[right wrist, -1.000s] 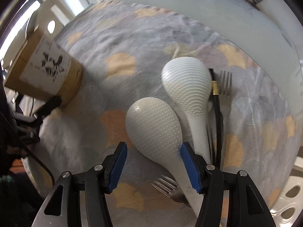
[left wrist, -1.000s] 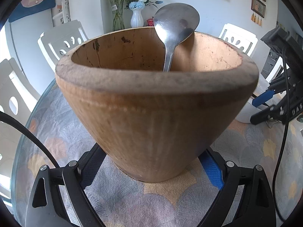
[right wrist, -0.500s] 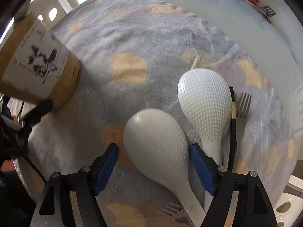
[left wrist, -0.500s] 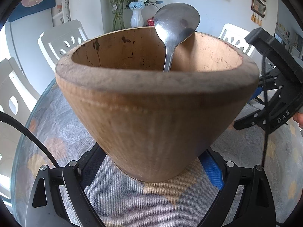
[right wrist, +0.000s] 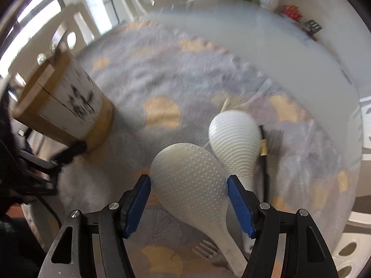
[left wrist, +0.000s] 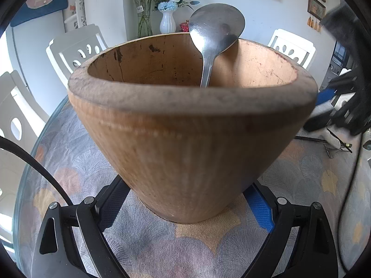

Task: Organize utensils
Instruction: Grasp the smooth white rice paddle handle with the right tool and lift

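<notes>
- Left wrist view: the left gripper (left wrist: 185, 210) has its fingers (left wrist: 259, 208) clamped on the base of the wooden holder (left wrist: 190, 125), likely steadying it on the surface (left wrist: 313, 185) to receive utensils. A metal spoon (left wrist: 215, 30) already stands inside.
- Right wrist view: the right gripper (right wrist: 189, 199) has just been closing; its fingers (right wrist: 238, 206) press the dotted rice paddle (right wrist: 187, 185) by its edges. A second paddle (right wrist: 234, 143), chopsticks (right wrist: 264, 157) and a fork (right wrist: 206, 250) lie beside it.

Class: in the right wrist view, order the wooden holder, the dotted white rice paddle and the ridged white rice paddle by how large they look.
1. Wooden holder
2. Dotted white rice paddle, though it lies nearest the camera
3. Ridged white rice paddle
</notes>
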